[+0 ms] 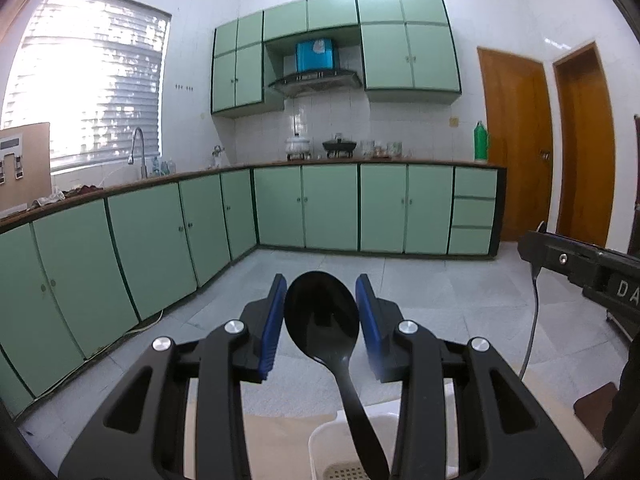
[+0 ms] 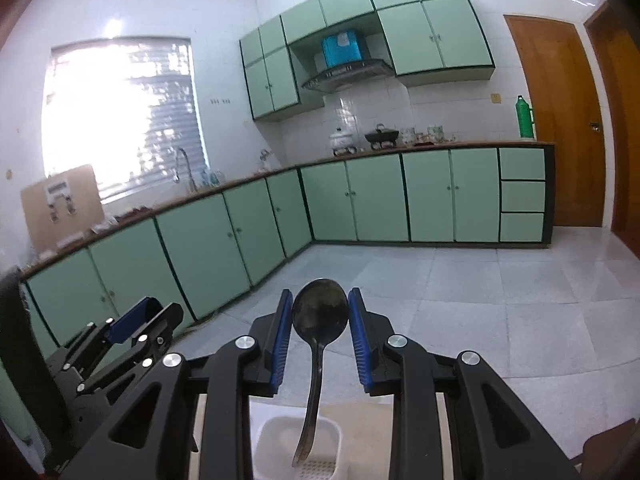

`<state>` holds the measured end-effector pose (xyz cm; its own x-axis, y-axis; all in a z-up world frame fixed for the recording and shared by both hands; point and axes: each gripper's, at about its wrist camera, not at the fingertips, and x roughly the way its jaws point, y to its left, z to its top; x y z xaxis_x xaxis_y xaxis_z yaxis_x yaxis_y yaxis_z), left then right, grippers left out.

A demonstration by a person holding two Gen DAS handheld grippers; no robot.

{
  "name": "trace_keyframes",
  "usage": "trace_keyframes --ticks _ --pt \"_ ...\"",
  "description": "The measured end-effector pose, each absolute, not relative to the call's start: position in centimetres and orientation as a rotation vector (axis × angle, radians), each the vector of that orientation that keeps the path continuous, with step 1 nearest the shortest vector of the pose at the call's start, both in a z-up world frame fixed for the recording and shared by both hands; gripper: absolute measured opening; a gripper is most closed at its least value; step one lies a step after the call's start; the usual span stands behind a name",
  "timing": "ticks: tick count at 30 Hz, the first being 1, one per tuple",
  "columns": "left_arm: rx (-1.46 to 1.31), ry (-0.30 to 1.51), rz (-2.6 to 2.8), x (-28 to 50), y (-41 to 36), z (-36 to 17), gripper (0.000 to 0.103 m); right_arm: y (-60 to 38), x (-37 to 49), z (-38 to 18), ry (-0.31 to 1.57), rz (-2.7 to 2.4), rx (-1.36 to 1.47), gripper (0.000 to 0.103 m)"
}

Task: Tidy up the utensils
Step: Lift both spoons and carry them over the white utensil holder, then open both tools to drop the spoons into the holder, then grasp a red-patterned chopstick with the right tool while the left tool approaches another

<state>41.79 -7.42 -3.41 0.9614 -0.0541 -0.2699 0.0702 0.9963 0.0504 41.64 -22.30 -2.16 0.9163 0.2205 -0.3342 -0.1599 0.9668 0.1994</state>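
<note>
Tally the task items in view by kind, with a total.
Black plastic spoon: 1, between the left gripper fingers.
Dark metal spoon: 1, between the right gripper fingers.
White holder: 1, below both spoons.
Grippers: 2.
Total: 5.

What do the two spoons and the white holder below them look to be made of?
Left gripper's spoon: glossy black, uniform sheen, probably plastic. Right gripper's spoon: darker, duller, mottled bowl, possibly worn metal; cannot be sure. White holder: matte white with a perforated bottom, looks like moulded plastic.
</note>
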Motion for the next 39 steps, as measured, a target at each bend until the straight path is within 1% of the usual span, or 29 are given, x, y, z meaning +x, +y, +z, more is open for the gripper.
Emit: trace_keyframes --ticks 5,8,11,12,13,15,16,19,22,23,30,34,39 --pt "0.061 0.335 -0.075 43.5 -7.2 -5.4 0.035 -21.4 42.9 -5.1 0.459 0.220 0.153 0.028" --pt "0.043 0.341 -0.079 42.7 -6.4 -5.7 0.044 -21.8 41.9 -5.8 0.466 0.216 0.153 0.030" --pt "0.046 0.330 -0.082 41.0 -5.6 -5.4 0.047 -22.4 40.4 -5.8 0.467 0.208 0.162 0.037" --pt "0.048 0.326 -0.085 40.2 -5.3 -5.2 0.050 -22.8 39.5 -5.8 0.469 0.203 0.163 0.040" --pt "0.050 0.325 -0.085 39.5 -5.2 -5.1 0.051 -22.9 38.7 -5.9 0.469 0.200 0.163 0.045" --pt "0.052 0.336 -0.090 37.3 -4.7 -5.2 0.058 -23.6 36.4 -6.3 0.474 0.193 0.174 0.053" --pt "0.054 0.348 -0.086 36.5 -4.4 -5.4 0.059 -23.8 35.5 -6.5 0.476 0.195 0.180 0.055" --pt "0.029 0.413 -0.107 32.7 -3.1 -7.0 0.063 -24.4 31.7 -8.0 0.506 0.185 0.200 0.062" --pt "0.033 0.484 -0.108 28.3 -2.1 -9.7 0.065 -24.4 26.6 -11.0 0.561 0.177 0.205 0.066" --pt "0.020 0.526 -0.112 26.5 -1.7 -11.1 0.068 -24.4 25.5 -11.8 0.579 0.177 0.212 0.067" --pt "0.063 0.741 -0.113 19.1 -0.6 -17.7 0.069 -21.7 16.9 -18.0 0.767 0.180 0.153 0.067" --pt "0.074 0.836 -0.114 17.1 -0.1 -19.8 0.069 -20.8 14.6 -20.0 0.841 0.202 0.145 0.066" --pt "0.077 0.878 -0.117 15.4 -0.8 -20.5 0.070 -19.6 13.1 -20.3 0.867 0.235 0.115 0.066"
